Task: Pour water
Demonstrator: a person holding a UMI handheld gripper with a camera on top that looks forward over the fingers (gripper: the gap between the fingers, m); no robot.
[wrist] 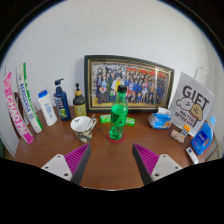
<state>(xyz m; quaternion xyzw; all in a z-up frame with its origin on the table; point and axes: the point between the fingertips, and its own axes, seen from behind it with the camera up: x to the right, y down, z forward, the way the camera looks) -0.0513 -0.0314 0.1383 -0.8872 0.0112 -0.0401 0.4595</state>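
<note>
A green bottle [119, 112] with a white label stands upright on a red and green coaster [117, 131] in the middle of the brown table [110, 165]. To its left sits a small white cup [83, 126]. My gripper [112, 162] is open, its magenta pads [69, 158] spread wide, and nothing lies between them. The bottle is well ahead of the fingertips, roughly centred between them.
A framed group photo [128, 83] leans on the wall behind the bottle. Tubes and bottles [30, 100] line the left side, among them a dark pump bottle [62, 99]. A gift sign [190, 103], a blue saucer [161, 121] and a blue phone [203, 137] stand at the right.
</note>
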